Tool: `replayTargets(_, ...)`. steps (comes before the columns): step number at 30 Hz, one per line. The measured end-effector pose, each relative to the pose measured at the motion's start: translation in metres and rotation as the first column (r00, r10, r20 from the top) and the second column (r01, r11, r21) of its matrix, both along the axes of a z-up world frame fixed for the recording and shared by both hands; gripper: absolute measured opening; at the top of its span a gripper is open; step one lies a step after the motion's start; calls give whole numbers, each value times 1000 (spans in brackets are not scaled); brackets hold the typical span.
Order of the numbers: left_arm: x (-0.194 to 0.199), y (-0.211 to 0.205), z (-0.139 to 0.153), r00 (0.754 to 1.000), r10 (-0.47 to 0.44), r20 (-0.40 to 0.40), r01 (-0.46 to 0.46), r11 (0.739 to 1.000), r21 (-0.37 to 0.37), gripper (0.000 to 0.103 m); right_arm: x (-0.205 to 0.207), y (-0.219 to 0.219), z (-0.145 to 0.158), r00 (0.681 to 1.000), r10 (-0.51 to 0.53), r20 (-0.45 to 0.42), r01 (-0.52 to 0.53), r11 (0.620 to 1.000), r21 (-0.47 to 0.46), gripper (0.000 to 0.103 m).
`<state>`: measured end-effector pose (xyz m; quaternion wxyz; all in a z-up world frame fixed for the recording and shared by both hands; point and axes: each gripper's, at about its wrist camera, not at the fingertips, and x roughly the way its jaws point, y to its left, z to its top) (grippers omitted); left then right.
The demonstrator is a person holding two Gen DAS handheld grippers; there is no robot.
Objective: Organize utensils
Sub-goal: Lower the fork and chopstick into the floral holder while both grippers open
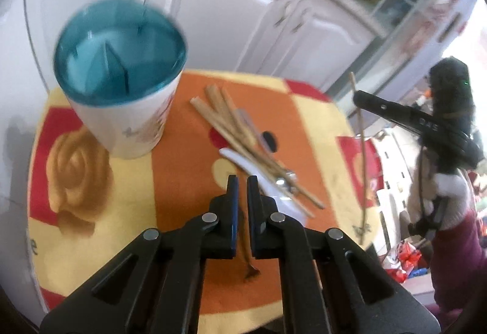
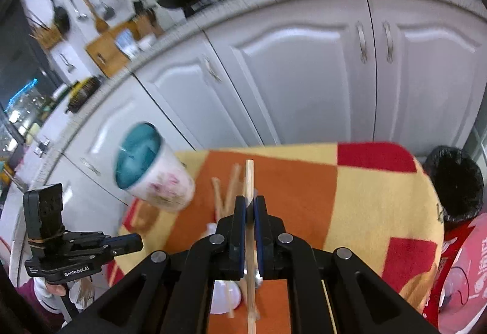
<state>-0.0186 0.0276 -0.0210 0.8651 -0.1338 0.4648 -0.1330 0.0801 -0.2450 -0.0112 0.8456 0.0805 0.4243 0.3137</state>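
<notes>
**Right gripper lifts one chopstick; cup is the target**

Single wooden chopstick (image 2: 249,212) sits clamped between the right gripper (image 2: 249,203) jaws, running along the finger line, tip poking out ahead and the tail passing back under the camera. From the left wrist view the same stick hangs long and nearly vertical off that gripper, above the table's right edge.

Left gripper (image 1: 240,182) is closed with nothing visible between its jaws, hovering over the cloth just beside the pile.

Remaining chopsticks (image 1: 243,148) lie in a loose fan on the orange patch, crossing a white spoon (image 1: 258,179). Holder cup (image 1: 121,75), teal inside with a divider, stands upright on the patterned tablecloth (image 1: 182,166), left of the pile and apart from it.

Likely step: carry the stick to the cup. Do it well: swing the stick upright, bring the low end over one compartment, clear the rim, lower before releasing. Grip is well off the ends, so watch for swing. Frames are blurry.
</notes>
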Motion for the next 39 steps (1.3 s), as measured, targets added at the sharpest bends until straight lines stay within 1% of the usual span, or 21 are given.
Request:
replayTargets(4,-16,-2,19,998,-20,56,20,1000,8,3,-18,-1,24,999,5,53,-6,1000,17,5)
replayTargets(6,-20,-3,20,997,-21,73,17,999,49,3,-22,1,30,997,9,73,-10,1000,9,5)
replayTargets(9,-19,0,10,1000,-17,26,16,999,39,3,-26,-1,34,997,8,77,-9,1000,10,5)
replayTargets(11,-16,-1,1,1000,8,1,-8,998,56,5,-28,0,35,996,9,83,-10,1000,4,5)
replayTargets(12,-14,0,-4,1000,20,-13,-20,998,52,11,-29,-1,35,997,11,82,-11,1000,6,5)
replayTargets(13,-12,0,-11,999,33,-25,-32,998,46,26,-28,-1,35,997,11,82,-11,1000,8,5)
replayTargets(15,-2,-2,-27,996,61,-60,-59,997,39,37,-27,0,37,997,7,81,-9,1000,14,5)
replayTargets(17,11,-8,-48,992,70,-109,-65,997,53,37,-28,0,43,996,9,91,-11,1000,23,5)
replayTargets(19,26,-18,-73,981,88,-173,-68,990,123,37,-31,0,50,994,14,107,-17,1000,26,5)
replayTargets(20,32,-20,-84,975,93,-201,-68,989,129,35,-32,0,53,994,17,113,-20,999,28,5)
replayTargets(21,35,-22,-91,972,91,-216,-64,990,129,25,-34,-1,56,993,18,120,-22,999,31,5)
replayTargets(22,38,-25,-92,979,96,-182,-68,985,156,15,-34,-2,58,992,18,124,-23,999,35,5)
replayTargets(23,40,-29,-94,981,90,-175,-56,980,190,9,-35,-3,61,992,17,129,-23,999,41,5)
replayTargets(24,42,-31,-95,981,81,-177,-46,981,190,8,-36,-4,64,991,16,132,-23,999,50,5)
replayTargets(26,41,-27,-94,979,69,-190,-39,987,159,7,-36,-6,69,990,17,137,-26,998,65,5)
replayTargets(28,33,-21,-88,981,64,-184,-40,990,134,6,-37,-5,76,988,21,150,-33,997,76,5)
replayTargets(30,26,-8,-73,985,69,-160,-58,996,74,6,-37,-4,82,987,27,158,-42,995,91,5)
replayTargets(31,20,-3,-60,989,65,-136,-59,997,49,5,-37,-2,85,986,33,164,-50,994,100,5)
replayTargets(34,-1,4,-20,998,44,-46,-42,998,40,5,-38,6,95,982,49,182,-71,991,116,5)
replayTargets(37,-17,15,14,999,37,22,-37,999,26,5,-36,18,105,976,63,206,-91,988,128,5)
replayTargets(39,-23,22,31,998,42,57,-43,999,17,5,-33,26,111,974,67,218,-99,985,139,5)
